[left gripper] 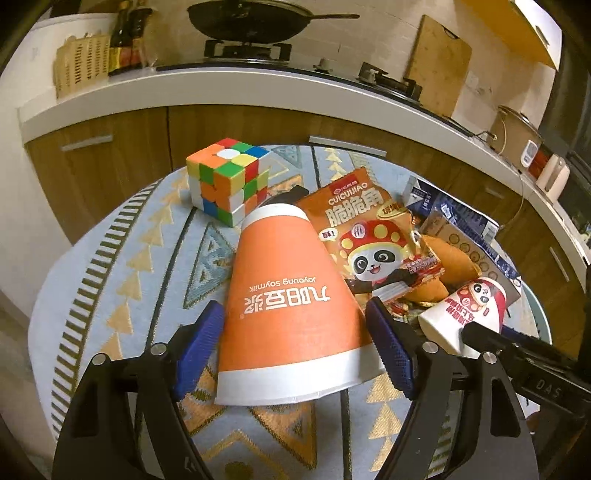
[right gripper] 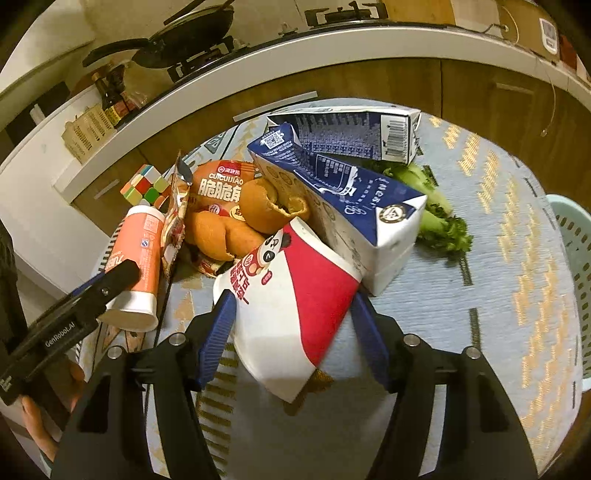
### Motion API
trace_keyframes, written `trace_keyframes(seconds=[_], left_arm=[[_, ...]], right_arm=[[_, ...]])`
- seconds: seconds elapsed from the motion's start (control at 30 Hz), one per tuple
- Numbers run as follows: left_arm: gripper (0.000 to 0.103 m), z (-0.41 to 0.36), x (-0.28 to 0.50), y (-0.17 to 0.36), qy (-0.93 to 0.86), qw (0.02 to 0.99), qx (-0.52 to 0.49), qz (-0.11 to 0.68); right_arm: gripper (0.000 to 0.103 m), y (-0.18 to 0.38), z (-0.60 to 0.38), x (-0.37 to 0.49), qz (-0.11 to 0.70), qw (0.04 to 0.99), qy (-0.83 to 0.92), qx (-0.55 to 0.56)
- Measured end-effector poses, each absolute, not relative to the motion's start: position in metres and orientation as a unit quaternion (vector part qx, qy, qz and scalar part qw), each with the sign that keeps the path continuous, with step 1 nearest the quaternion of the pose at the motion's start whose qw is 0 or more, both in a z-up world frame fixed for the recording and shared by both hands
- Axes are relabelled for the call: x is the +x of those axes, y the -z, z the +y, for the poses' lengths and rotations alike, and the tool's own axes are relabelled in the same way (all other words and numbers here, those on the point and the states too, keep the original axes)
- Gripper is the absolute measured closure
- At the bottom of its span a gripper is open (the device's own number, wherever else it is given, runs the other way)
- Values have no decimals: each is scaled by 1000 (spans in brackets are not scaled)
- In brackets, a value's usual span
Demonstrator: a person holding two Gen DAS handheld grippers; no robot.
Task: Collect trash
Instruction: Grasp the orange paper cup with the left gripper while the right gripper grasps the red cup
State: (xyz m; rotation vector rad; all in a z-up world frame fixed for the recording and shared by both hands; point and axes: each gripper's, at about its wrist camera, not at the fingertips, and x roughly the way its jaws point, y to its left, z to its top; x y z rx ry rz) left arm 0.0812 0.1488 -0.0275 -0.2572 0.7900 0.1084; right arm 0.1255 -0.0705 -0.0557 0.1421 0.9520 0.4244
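My left gripper [left gripper: 295, 332] is shut on an orange paper soymilk cup [left gripper: 286, 306], its blue pads pressed against both sides; the cup also shows in the right wrist view [right gripper: 135, 266]. My right gripper [right gripper: 291, 328] is shut on a red and white paper cup with a panda print [right gripper: 291, 306], which also shows in the left wrist view [left gripper: 465, 314]. An orange snack bag [left gripper: 369, 236], orange peel [right gripper: 229, 229], two blue milk cartons [right gripper: 343, 192] and a green vegetable leaf [right gripper: 439, 218] lie in a heap on the patterned tablecloth [left gripper: 122, 266].
A Rubik's cube [left gripper: 227, 181] sits at the table's far left. A pale green basket [right gripper: 574, 236] stands off the table's right edge. Behind is a kitchen counter [left gripper: 184, 92] with a wok [left gripper: 251, 20], bottles and a cutting board.
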Motion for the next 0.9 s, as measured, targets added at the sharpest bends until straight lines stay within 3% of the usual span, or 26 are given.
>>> trace_keyframes(seconds=[0.13, 0.2, 0.33, 0.37, 0.43, 0.47, 0.63, 0.67, 0.77, 0.9], left_arm=[[29, 146, 76, 25, -51, 919, -112, 374], [30, 142, 72, 25, -52, 921, -108, 371], [33, 138, 62, 22, -51, 925, -107, 361], [44, 137, 59, 21, -51, 927, -109, 356], [93, 138, 49, 13, -57, 933, -108, 338], [103, 141, 48, 10, -50, 930, -118, 343], [103, 144, 41, 12, -44, 928, -116, 352], [98, 145, 39, 12, -47, 928, -116, 351], [54, 150, 37, 9, -43, 929, -132, 344], [33, 147, 43, 1, -43, 930, -123, 343]], right_arm=[[45, 57, -71, 126, 458, 861, -209, 70], [53, 56, -74, 123, 454, 861, -216, 76], [60, 47, -76, 112, 439, 866, -229, 70], [61, 44, -75, 108, 434, 868, -231, 65], [62, 39, -72, 99, 423, 874, -234, 52], [63, 35, -69, 94, 413, 880, -231, 39], [63, 23, -58, 77, 383, 897, -223, 1], [63, 21, -57, 75, 379, 899, -220, -7], [63, 13, -58, 66, 366, 907, -207, -33], [63, 0, -61, 57, 339, 920, -176, -86]])
